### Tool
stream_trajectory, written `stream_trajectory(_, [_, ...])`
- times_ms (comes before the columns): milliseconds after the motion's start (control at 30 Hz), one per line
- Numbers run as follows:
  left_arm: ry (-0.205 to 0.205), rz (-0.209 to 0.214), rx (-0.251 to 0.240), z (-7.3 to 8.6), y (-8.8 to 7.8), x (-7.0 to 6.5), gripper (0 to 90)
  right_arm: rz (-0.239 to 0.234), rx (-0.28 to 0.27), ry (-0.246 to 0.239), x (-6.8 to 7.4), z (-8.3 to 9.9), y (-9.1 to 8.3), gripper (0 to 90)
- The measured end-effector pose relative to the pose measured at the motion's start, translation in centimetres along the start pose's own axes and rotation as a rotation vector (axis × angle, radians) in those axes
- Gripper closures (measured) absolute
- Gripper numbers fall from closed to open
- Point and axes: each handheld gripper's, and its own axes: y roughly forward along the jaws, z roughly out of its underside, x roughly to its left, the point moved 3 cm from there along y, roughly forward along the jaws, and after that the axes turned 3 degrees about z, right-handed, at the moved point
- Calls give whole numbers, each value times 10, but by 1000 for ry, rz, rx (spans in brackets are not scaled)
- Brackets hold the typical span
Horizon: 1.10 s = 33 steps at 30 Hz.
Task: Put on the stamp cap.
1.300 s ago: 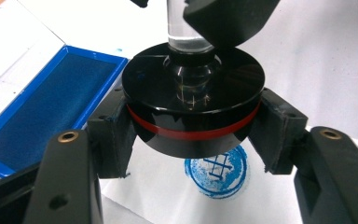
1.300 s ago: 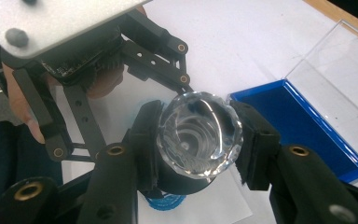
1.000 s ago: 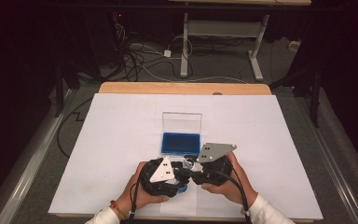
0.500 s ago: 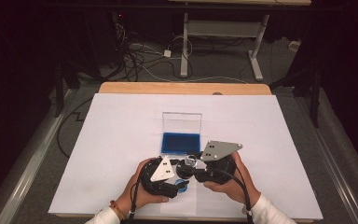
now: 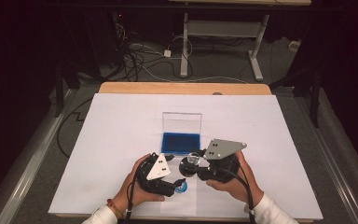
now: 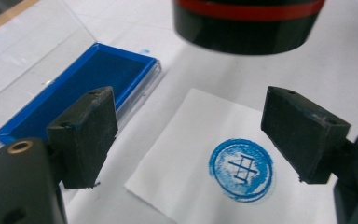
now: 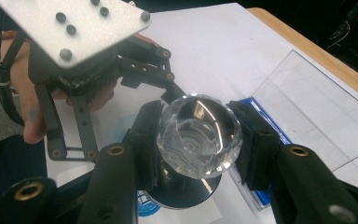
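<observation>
A stamp with a faceted clear knob (image 7: 199,135) and a black, red-banded base (image 6: 247,21) hangs just above the table. My right gripper (image 7: 198,140) is shut on the knob; in the high view that gripper (image 5: 193,161) is in front of the ink pad. My left gripper (image 6: 191,126) has just been opening its jaws, and they stand apart with nothing gripped. Below them lies a small paper slip (image 6: 191,154) bearing a round blue print (image 6: 242,169). In the high view the left gripper (image 5: 178,179) sits beside that print (image 5: 181,187).
A blue ink pad (image 5: 182,142) lies in an open clear case, its lid (image 5: 182,122) raised behind it. White paper (image 5: 121,126) covers the wooden table (image 5: 182,87). Both hands rest near the front edge. Cables and desk legs stand on the floor beyond.
The left gripper's jaws have spread apart. The right gripper with the stamp has shifted slightly, and the blue print on the slip now shows beside the left gripper.
</observation>
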Motion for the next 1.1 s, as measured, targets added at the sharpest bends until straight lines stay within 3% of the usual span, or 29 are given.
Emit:
stream_trajectory(533, [59,-61,32,13,-13,8,179,12,-2,-6,-4,-2,-8,572])
stream_trajectory(1100, [9,-118,15,35,-48,25,179,29,2,-17,-7,-1,-13,573])
